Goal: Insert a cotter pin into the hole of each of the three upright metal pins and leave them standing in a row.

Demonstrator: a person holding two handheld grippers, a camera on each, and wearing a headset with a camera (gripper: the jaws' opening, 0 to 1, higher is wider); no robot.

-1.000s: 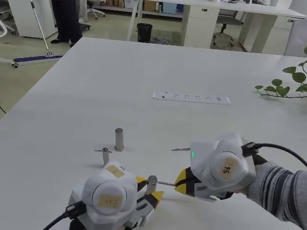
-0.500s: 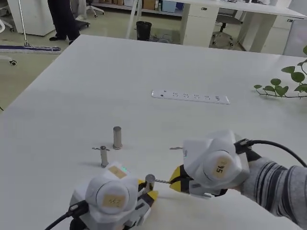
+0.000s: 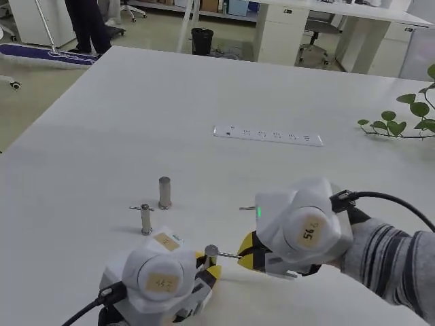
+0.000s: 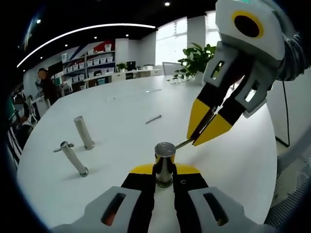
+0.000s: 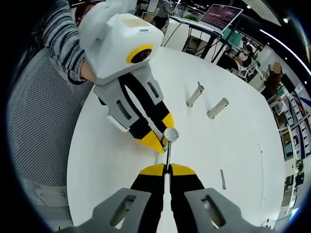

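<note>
First pin (image 3: 145, 219) cottered; left gripper (image 4: 164, 171) clamps second pin (image 4: 164, 154), right gripper (image 5: 166, 169) pinches cotter pin (image 5: 168, 151) at its hole; third pin (image 3: 164, 192), 11 o'clock, bare.

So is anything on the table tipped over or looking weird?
Nothing looks wrong. The plain metal pin and the finished metal pin stand upright; the third pin stands in the left gripper. A loose cotter pin lies flat, probably just waiting.
</note>
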